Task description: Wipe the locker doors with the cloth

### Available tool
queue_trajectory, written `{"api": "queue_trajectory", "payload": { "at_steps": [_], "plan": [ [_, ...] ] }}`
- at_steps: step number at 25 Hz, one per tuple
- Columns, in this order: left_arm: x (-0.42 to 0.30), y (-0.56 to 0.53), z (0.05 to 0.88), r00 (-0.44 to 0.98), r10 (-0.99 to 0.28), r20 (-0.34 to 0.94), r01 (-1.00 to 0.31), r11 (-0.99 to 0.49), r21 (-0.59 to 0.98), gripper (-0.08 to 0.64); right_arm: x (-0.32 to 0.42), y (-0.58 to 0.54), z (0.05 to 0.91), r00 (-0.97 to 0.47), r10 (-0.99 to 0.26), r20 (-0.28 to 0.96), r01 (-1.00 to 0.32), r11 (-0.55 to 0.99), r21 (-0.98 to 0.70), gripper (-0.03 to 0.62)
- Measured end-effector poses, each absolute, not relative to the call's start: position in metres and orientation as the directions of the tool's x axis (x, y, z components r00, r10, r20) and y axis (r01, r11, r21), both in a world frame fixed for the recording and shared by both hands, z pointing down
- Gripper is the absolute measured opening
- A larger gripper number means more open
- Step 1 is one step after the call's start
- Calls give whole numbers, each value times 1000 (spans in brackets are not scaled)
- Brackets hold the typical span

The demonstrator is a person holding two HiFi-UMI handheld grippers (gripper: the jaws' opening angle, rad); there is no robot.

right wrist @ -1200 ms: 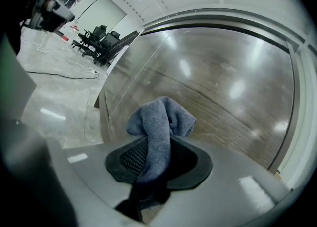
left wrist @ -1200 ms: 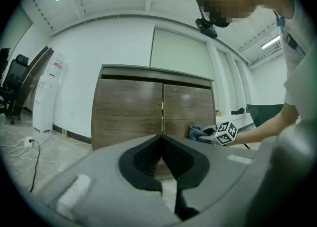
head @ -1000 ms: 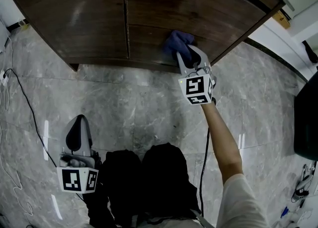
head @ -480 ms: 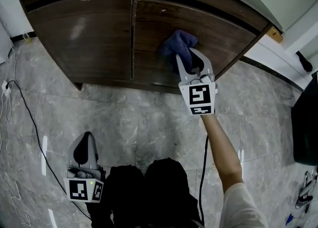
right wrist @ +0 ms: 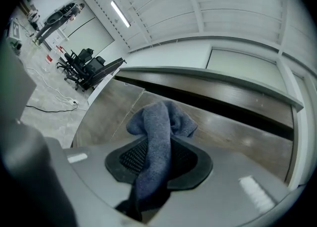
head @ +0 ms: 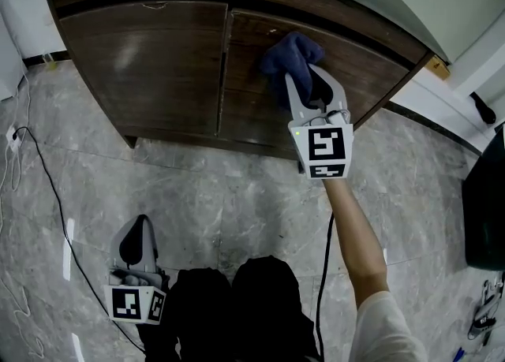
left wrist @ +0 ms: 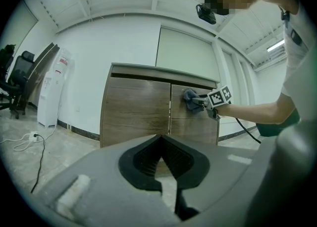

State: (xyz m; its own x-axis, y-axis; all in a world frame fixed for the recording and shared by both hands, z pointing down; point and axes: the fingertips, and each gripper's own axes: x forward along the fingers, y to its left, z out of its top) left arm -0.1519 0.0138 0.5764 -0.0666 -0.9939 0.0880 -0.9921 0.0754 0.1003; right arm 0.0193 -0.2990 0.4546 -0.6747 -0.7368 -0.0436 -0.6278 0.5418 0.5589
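Note:
A dark wooden locker with two doors stands in front of me. My right gripper is shut on a blue cloth and holds it against the upper part of the right door, close to the seam between the doors. In the right gripper view the cloth bunches between the pads against the right door. The left door has nothing on it. My left gripper hangs low by my left leg, shut and holding nothing; its view shows the locker and the right gripper from afar.
Grey marble floor spreads before the locker. A black cable runs along the floor at left. A dark object stands at the right edge. Office chairs stand far off to the left.
My right gripper has carried the cloth up the right door, from its lower part to its upper part. The left gripper has stayed low by my leg.

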Motion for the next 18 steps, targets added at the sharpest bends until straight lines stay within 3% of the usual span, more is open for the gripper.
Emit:
{"api": "queue_trajectory", "payload": {
  "at_steps": [9, 18],
  "plan": [
    [-162, 20, 577, -80, -993, 86, -990, 89, 107, 0, -4, -294, 423, -682, -723, -111, -647, 525, 554, 117],
    [-169, 26, 580, -89, -992, 85, -988, 98, 115, 0, -14, -290, 449, -687, -723, -74, -626, 536, 567, 117]
  ]
}}
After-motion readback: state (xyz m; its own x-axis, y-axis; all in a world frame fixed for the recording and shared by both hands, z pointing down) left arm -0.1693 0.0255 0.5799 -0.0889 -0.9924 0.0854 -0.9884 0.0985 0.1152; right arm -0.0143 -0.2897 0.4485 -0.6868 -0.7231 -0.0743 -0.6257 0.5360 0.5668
